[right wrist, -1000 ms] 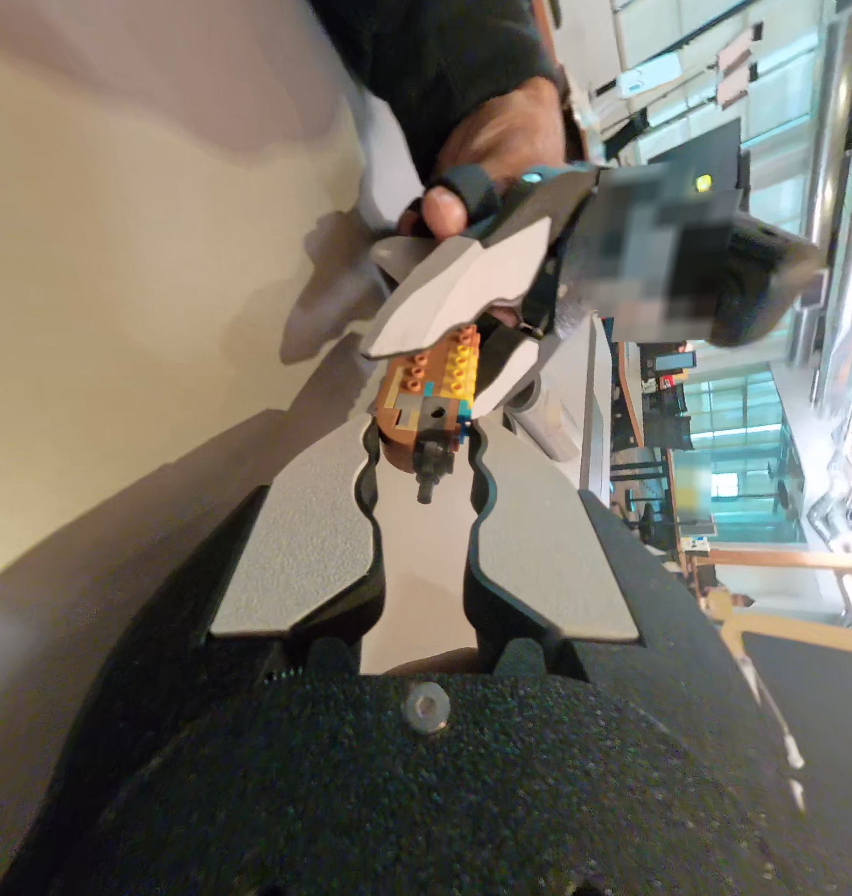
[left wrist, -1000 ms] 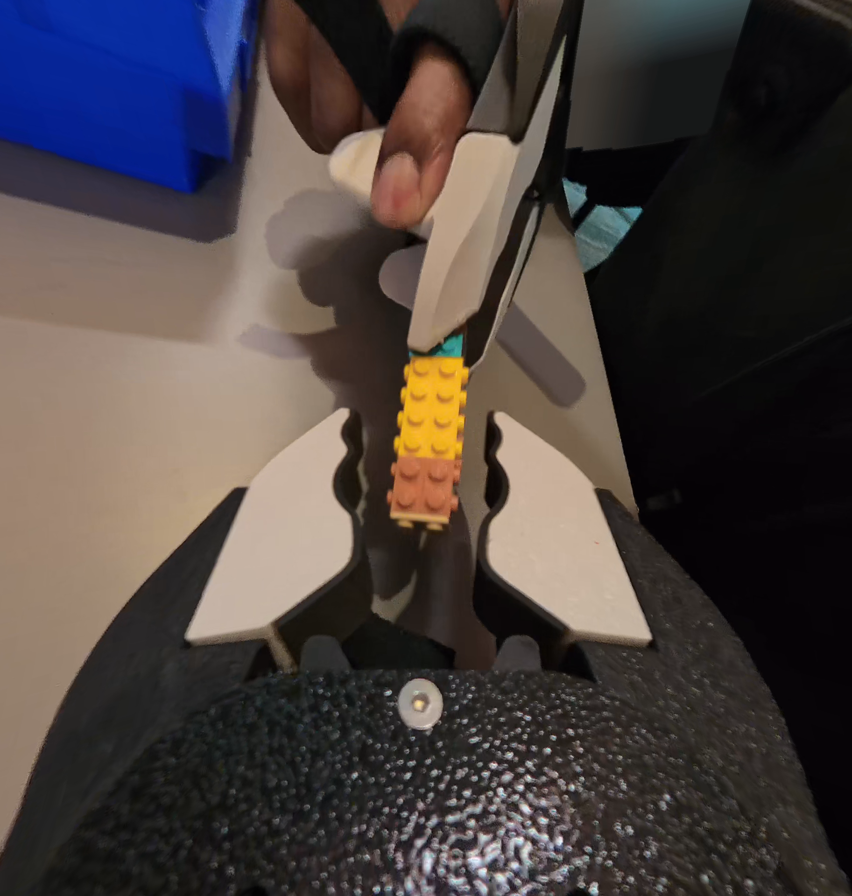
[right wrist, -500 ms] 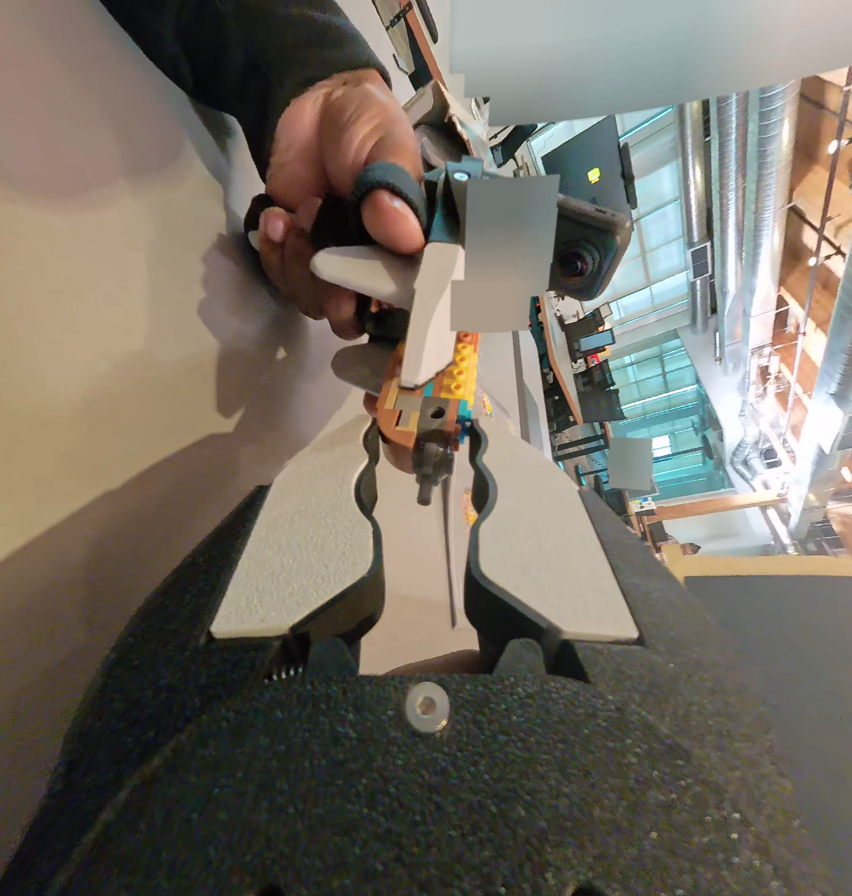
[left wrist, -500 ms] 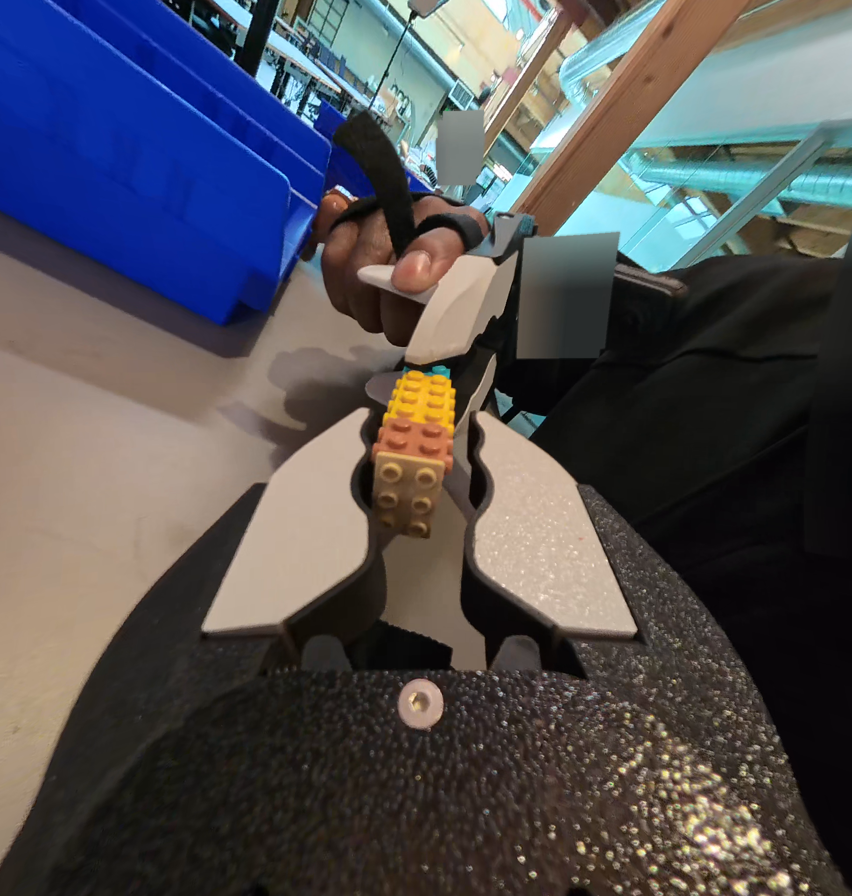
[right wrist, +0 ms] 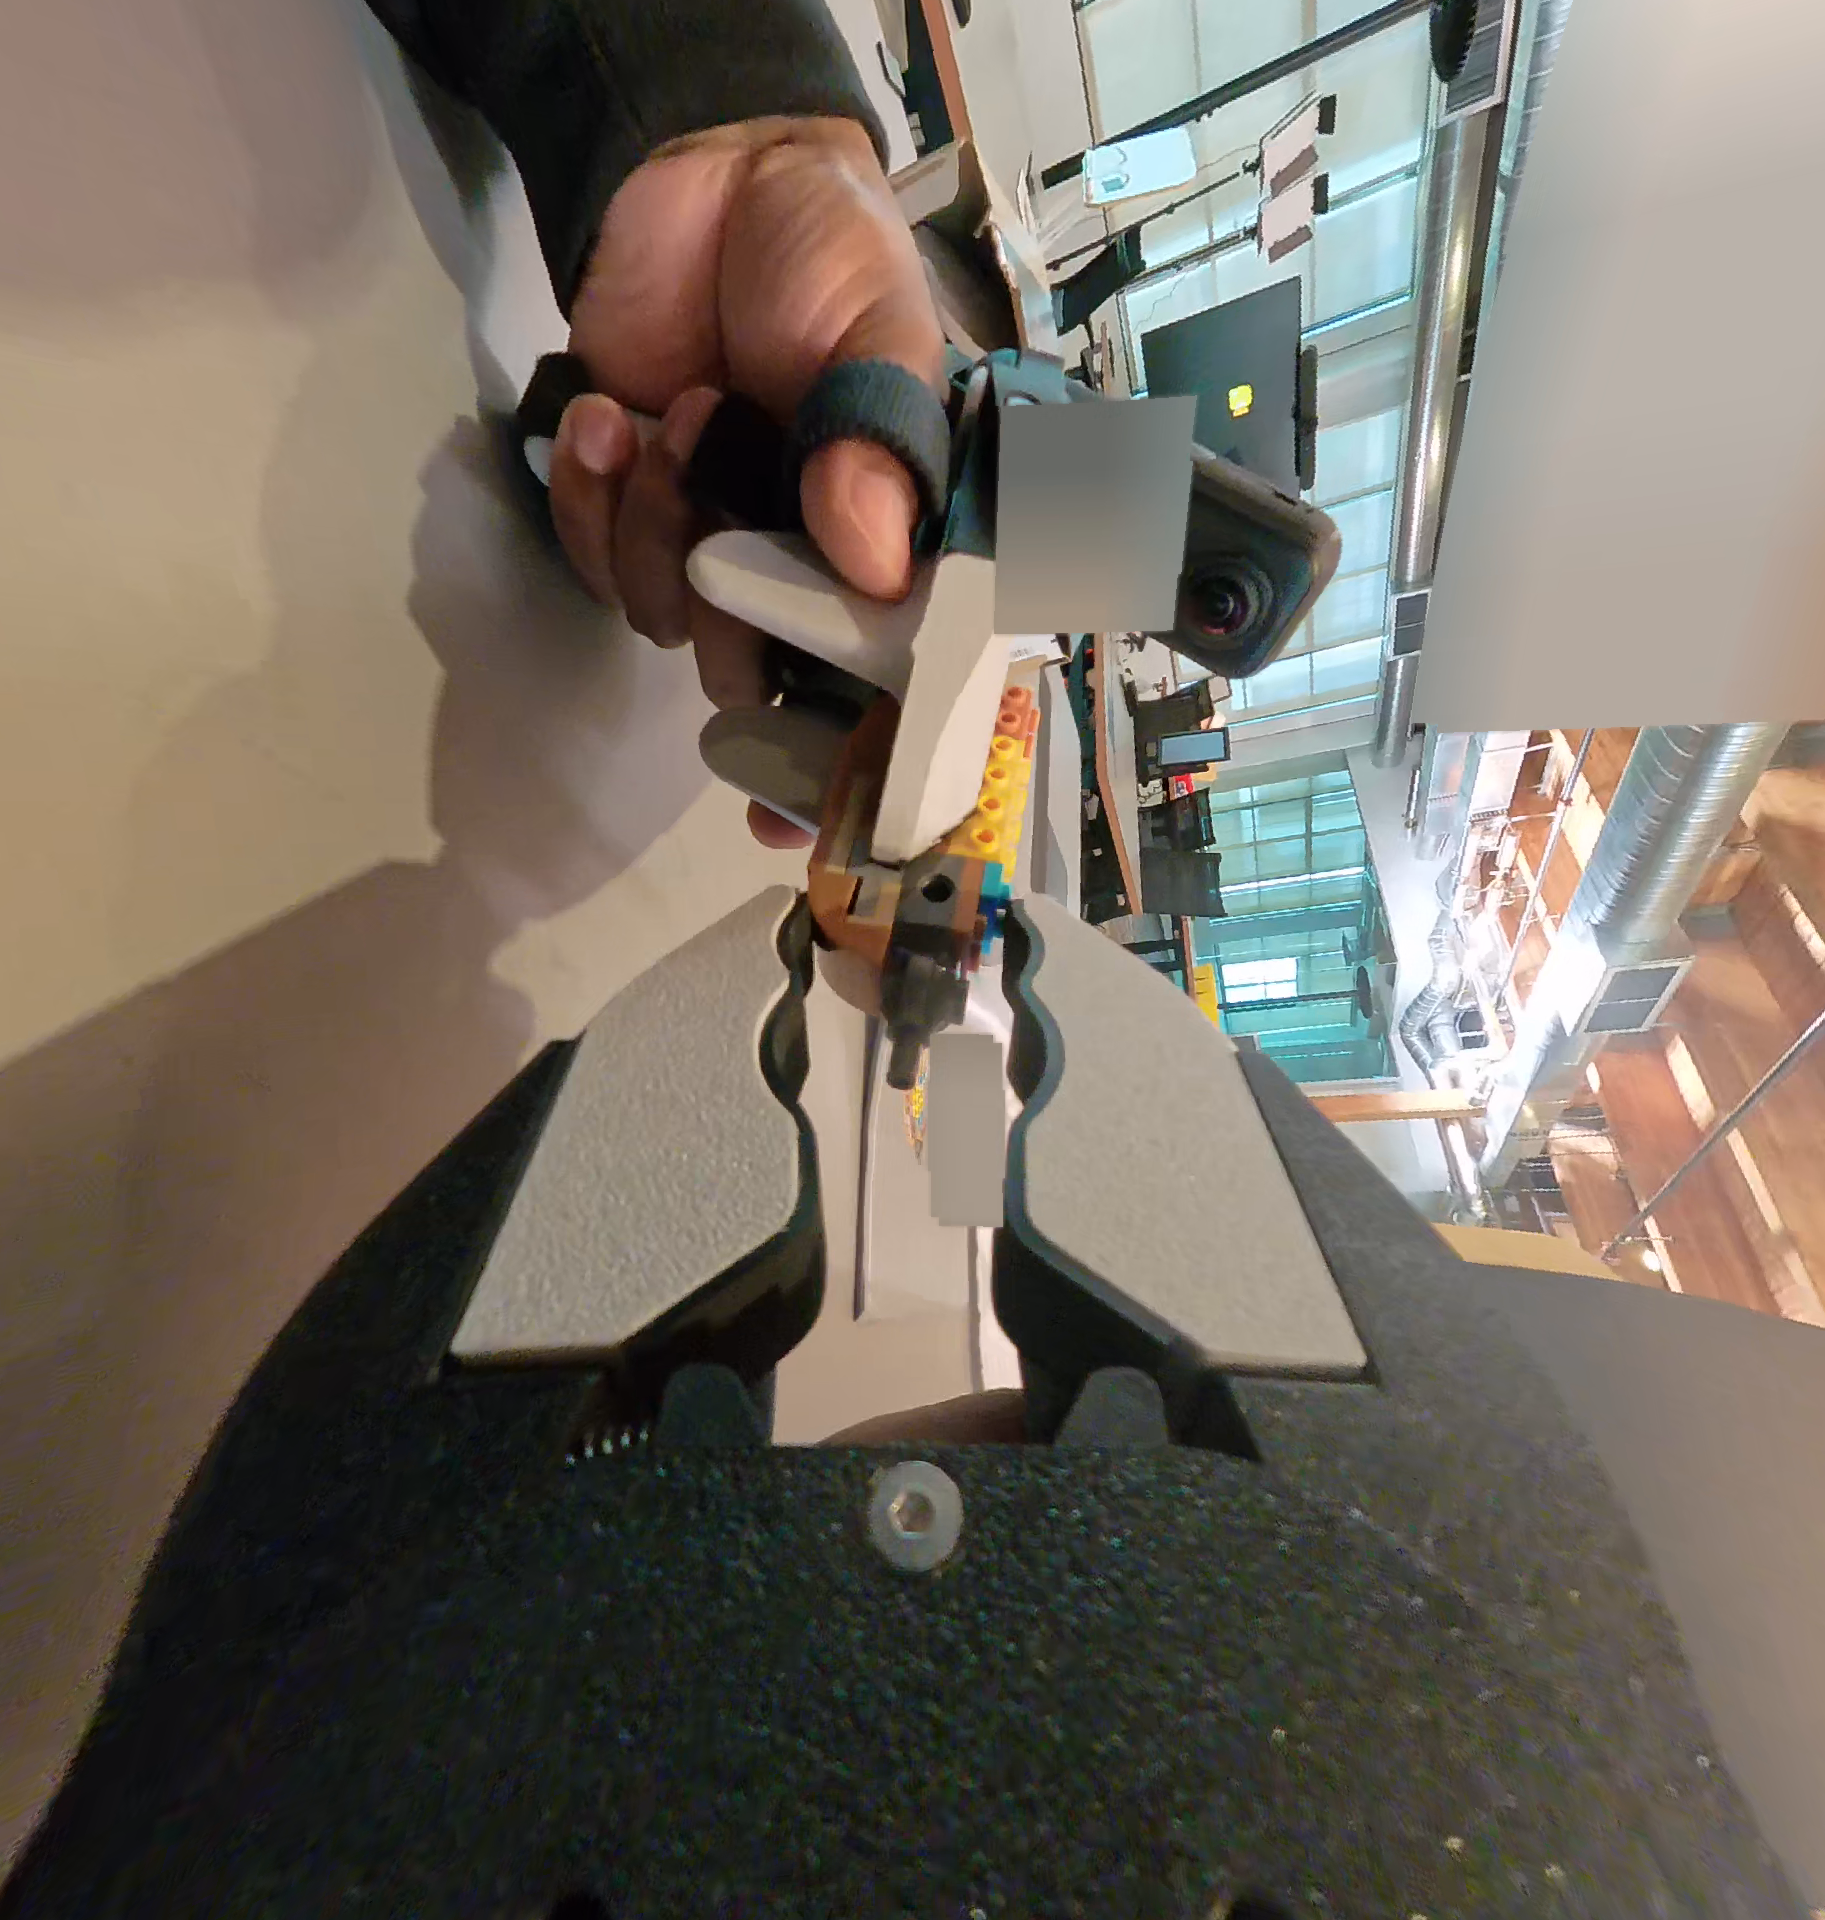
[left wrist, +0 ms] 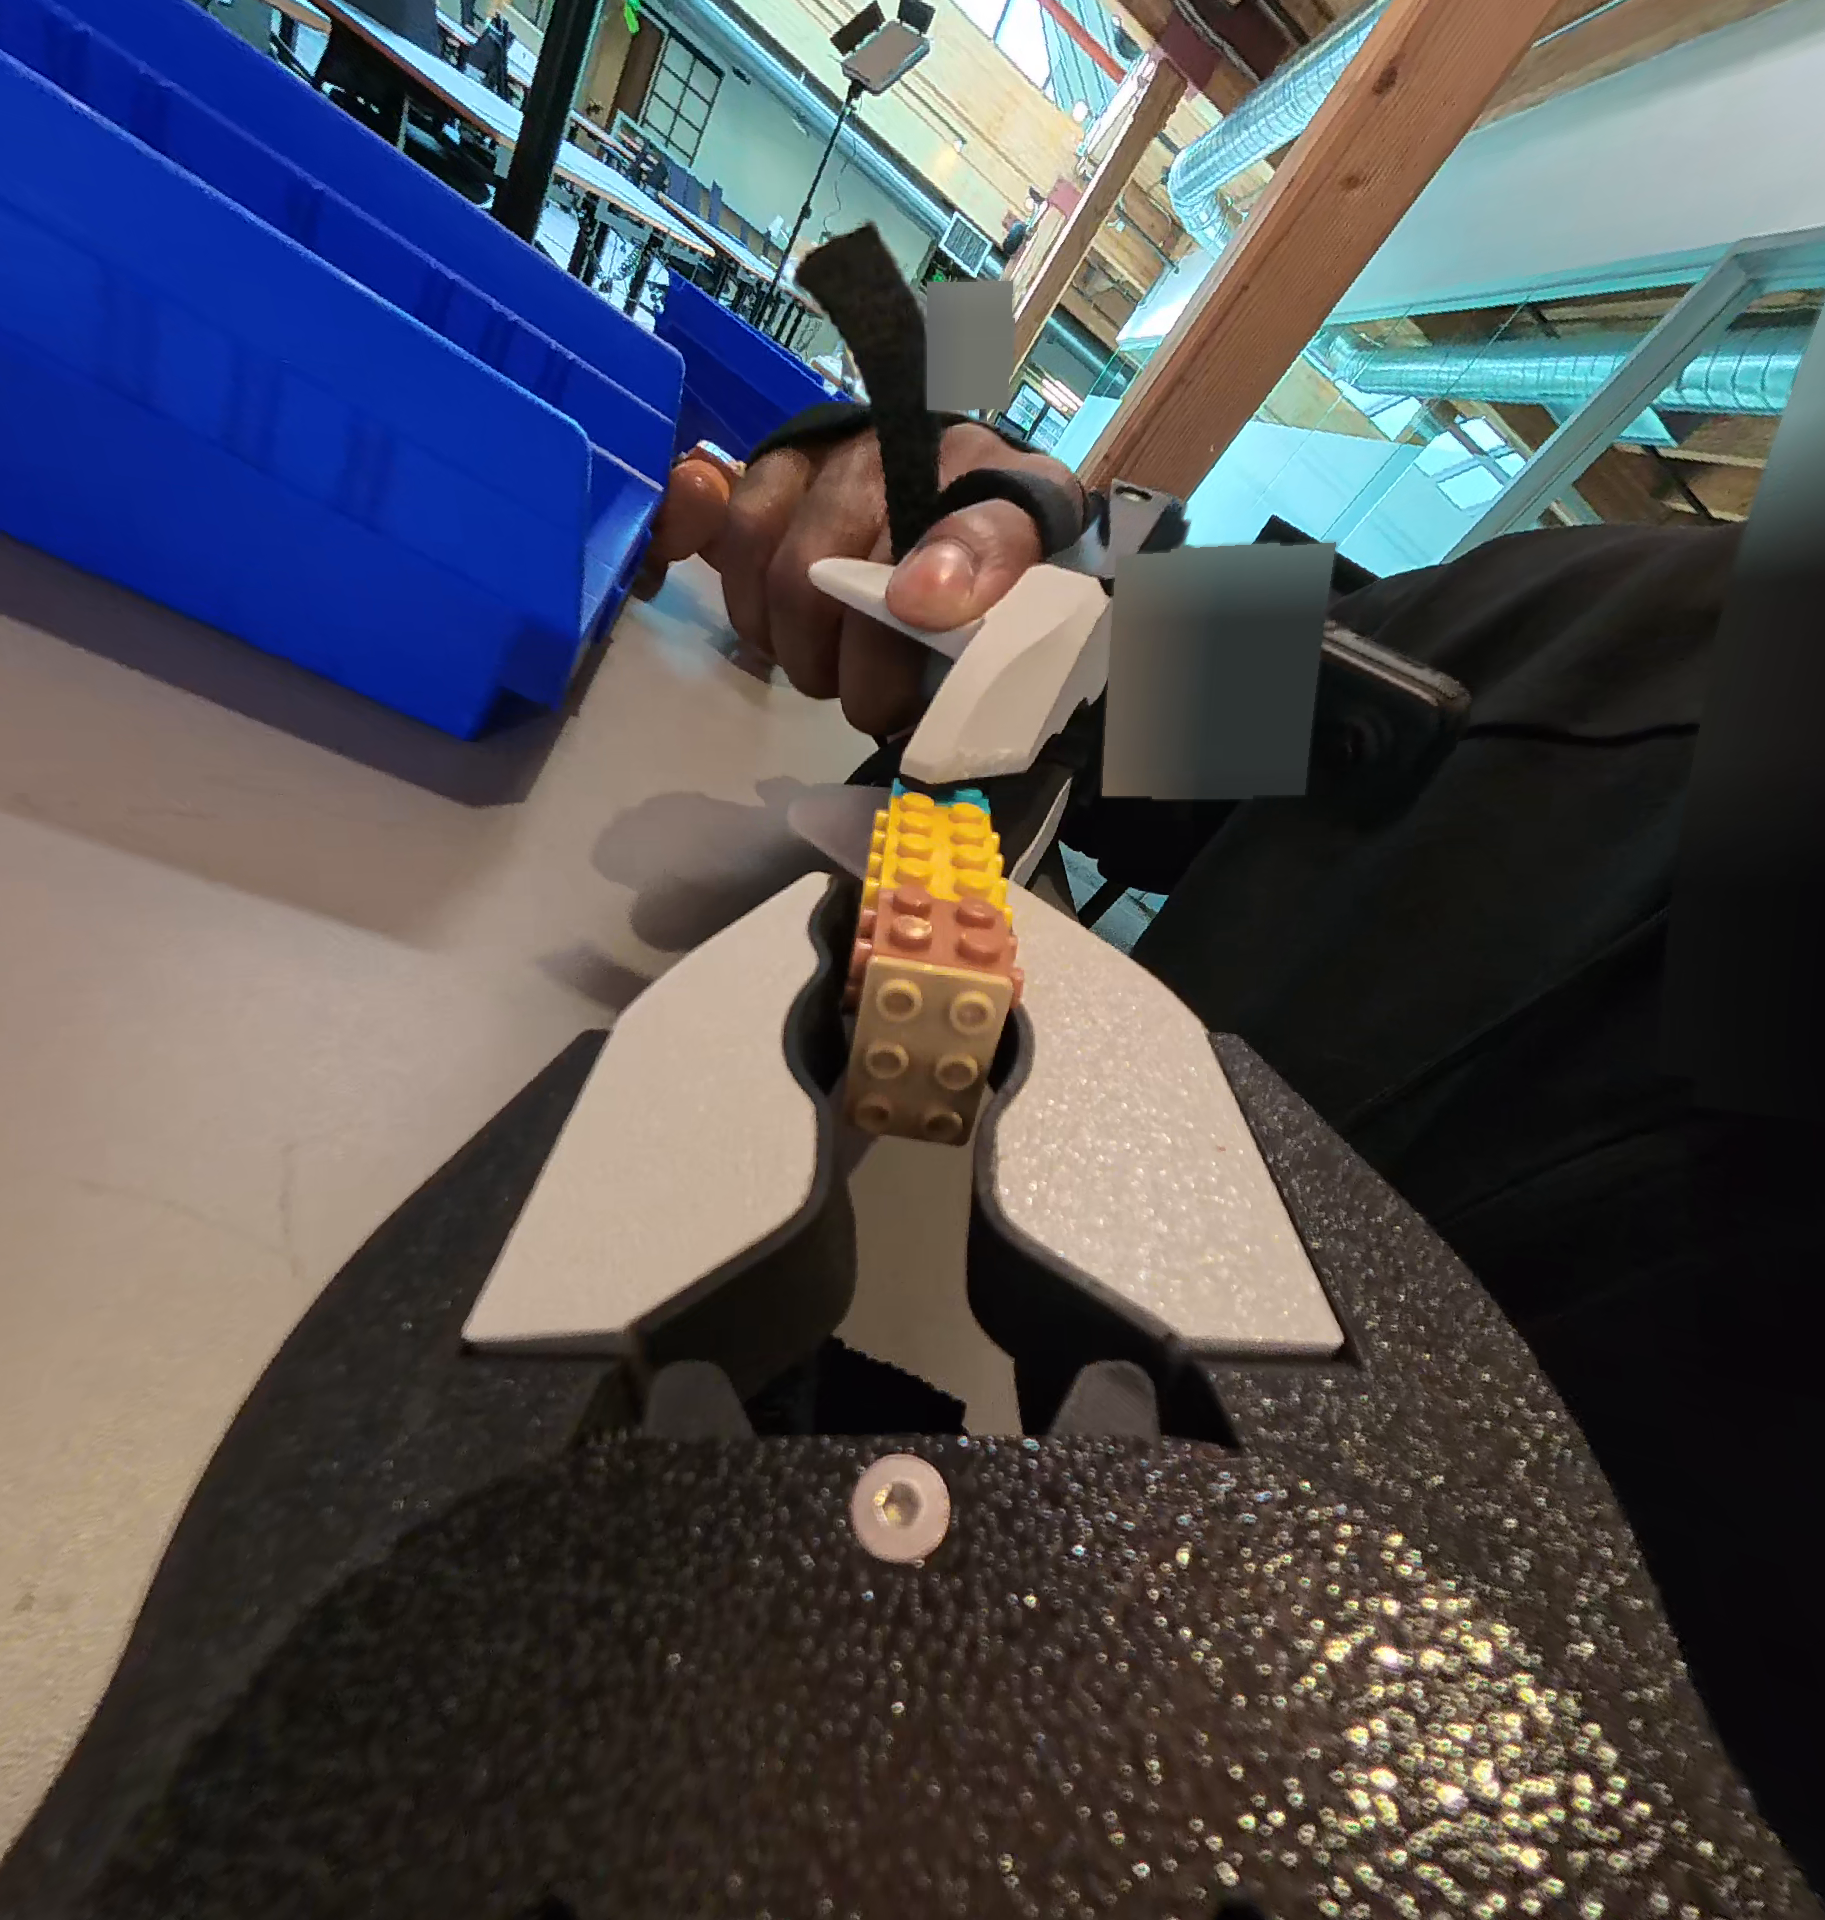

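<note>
A brick assembly (left wrist: 934, 1049) hangs in the air between both grippers, above the pale table (left wrist: 212, 1039). It has a tan end, then brown, yellow and teal bricks. In the left wrist view my left gripper (left wrist: 923, 935) is shut on the tan and brown end, with both pads against its sides. The right gripper (left wrist: 949, 774) grips the far teal end. In the right wrist view my right gripper (right wrist: 903, 914) is shut on the assembly's (right wrist: 996, 810) brown and dark grey end, where a dark peg (right wrist: 913, 1013) sticks out toward the camera. A white finger (right wrist: 939, 748) of the left gripper lies across the assembly.
Blue bins (left wrist: 264, 436) stand at the back left of the table. One hand (left wrist: 866, 561) holds the right gripper and another hand (right wrist: 742, 312) holds the left gripper. A dark-clothed body (left wrist: 1510, 935) fills the right side. A wooden beam (left wrist: 1303, 229) rises behind. The grippers are tip to tip, or close to it.
My left gripper moved forward around the tan end of the assembly, and its jaws closed onto it. The right gripper kept its hold throughout. Both tilted up from the table.
</note>
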Action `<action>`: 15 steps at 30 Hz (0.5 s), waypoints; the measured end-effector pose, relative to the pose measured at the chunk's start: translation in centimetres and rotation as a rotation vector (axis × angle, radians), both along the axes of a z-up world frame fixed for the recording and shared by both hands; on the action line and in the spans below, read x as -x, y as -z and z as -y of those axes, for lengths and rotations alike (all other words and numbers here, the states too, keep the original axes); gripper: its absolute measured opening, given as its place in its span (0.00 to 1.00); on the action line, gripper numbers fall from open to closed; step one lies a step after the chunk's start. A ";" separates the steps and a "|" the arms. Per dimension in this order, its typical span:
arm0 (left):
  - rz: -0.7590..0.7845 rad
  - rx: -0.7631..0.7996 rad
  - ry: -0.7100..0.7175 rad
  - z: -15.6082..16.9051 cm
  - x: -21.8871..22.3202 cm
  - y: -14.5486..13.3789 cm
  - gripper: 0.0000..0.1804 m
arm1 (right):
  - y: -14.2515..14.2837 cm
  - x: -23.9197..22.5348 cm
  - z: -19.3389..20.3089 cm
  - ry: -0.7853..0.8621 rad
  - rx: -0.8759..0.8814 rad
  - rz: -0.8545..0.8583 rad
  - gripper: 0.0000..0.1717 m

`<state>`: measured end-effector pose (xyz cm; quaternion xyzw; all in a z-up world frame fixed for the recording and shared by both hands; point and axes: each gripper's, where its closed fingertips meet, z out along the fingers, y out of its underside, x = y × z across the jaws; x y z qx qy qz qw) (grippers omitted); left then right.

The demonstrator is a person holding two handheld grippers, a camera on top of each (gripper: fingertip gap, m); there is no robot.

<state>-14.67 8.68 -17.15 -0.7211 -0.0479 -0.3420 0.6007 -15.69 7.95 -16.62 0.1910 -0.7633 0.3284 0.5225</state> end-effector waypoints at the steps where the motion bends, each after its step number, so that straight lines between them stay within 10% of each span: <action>1: -0.001 -0.001 0.001 0.0 0.0 0.0 0.12 | 0.0 0.0 0.0 -0.001 -0.004 -0.003 0.20; 15: -0.053 -0.020 0.055 0.3 -0.9 -0.1 0.11 | -0.2 -0.8 0.4 -0.025 -0.025 0.012 0.20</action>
